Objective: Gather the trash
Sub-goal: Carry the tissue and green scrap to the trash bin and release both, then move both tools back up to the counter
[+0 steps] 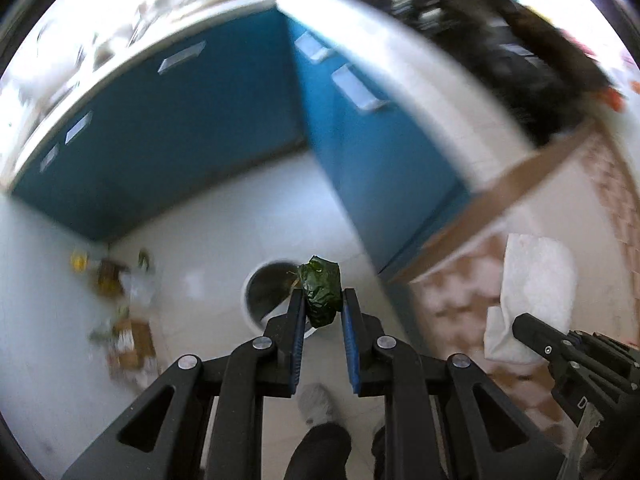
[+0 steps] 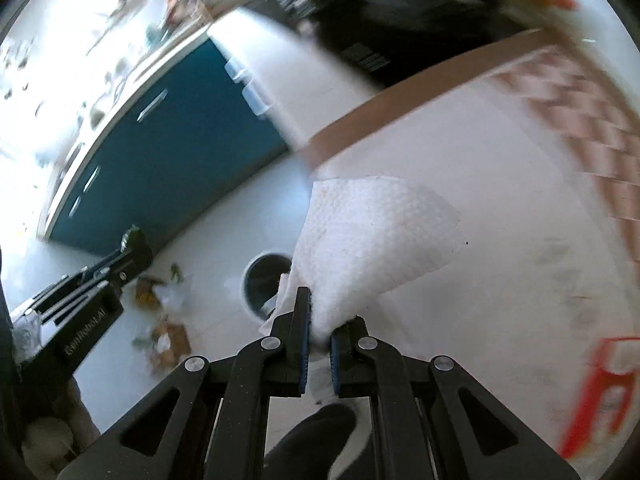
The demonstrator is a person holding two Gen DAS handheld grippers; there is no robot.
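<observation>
My left gripper [image 1: 322, 300] is shut on a crumpled dark green wrapper [image 1: 320, 290], held high above the floor. Below and just behind it stands a round white trash bin [image 1: 256, 296] with a dark inside. My right gripper [image 2: 320, 320] is shut on a large white paper towel [image 2: 372, 240] that fans out above its fingers; the same bin [image 2: 260, 280] shows on the floor just left of the towel. In the left wrist view the right gripper [image 1: 520, 326] and its paper towel [image 1: 536, 280] appear at the right edge. The left gripper [image 2: 132, 246] shows at the left of the right wrist view.
Several pieces of litter [image 1: 120, 292], cardboard and wrappers, lie on the pale floor left of the bin. Blue cabinet fronts [image 1: 180, 140] under a white counter [image 1: 420, 92] form a corner behind the bin. A person's shoe [image 1: 318, 404] and dark trouser leg show below. A red stool [image 2: 600, 384] stands at the right.
</observation>
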